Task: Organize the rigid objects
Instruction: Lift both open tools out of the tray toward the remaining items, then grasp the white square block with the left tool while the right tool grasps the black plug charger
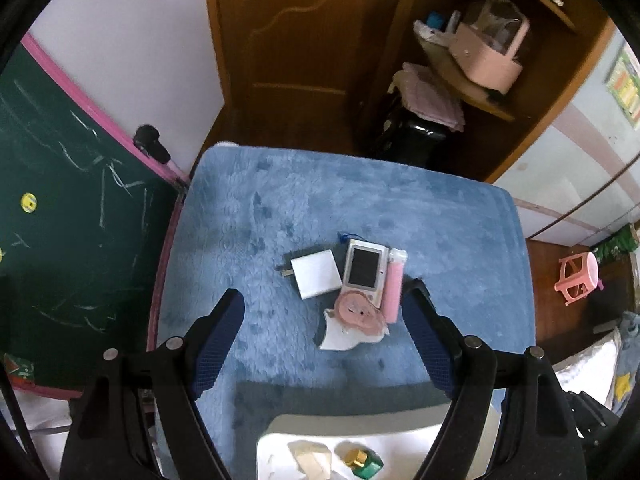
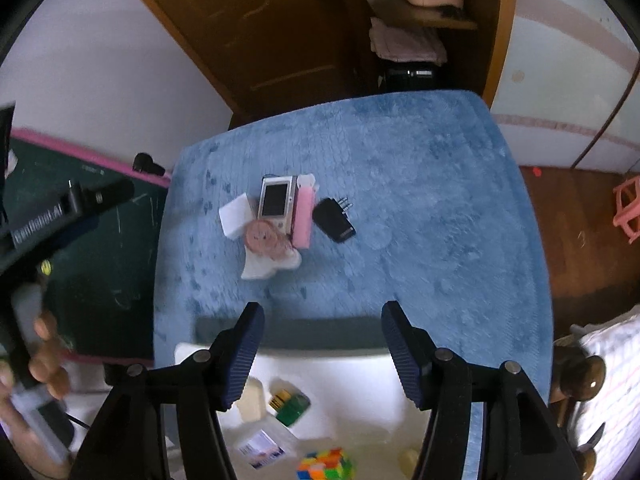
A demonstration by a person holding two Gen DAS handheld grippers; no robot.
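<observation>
Fluffy blue cloth mat (image 2: 400, 184), glossy camera (image 2: 275, 202) screen, wooden door (image 1: 304, 40).

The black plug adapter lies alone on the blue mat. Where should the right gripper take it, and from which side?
Grip the black plug adapter across its flat body, coming straight down from above. It lies flat with its prongs pointing away, and bare blue mat lies around it, apart from the pink tube, so the open right gripper has room for both fingers.
</observation>
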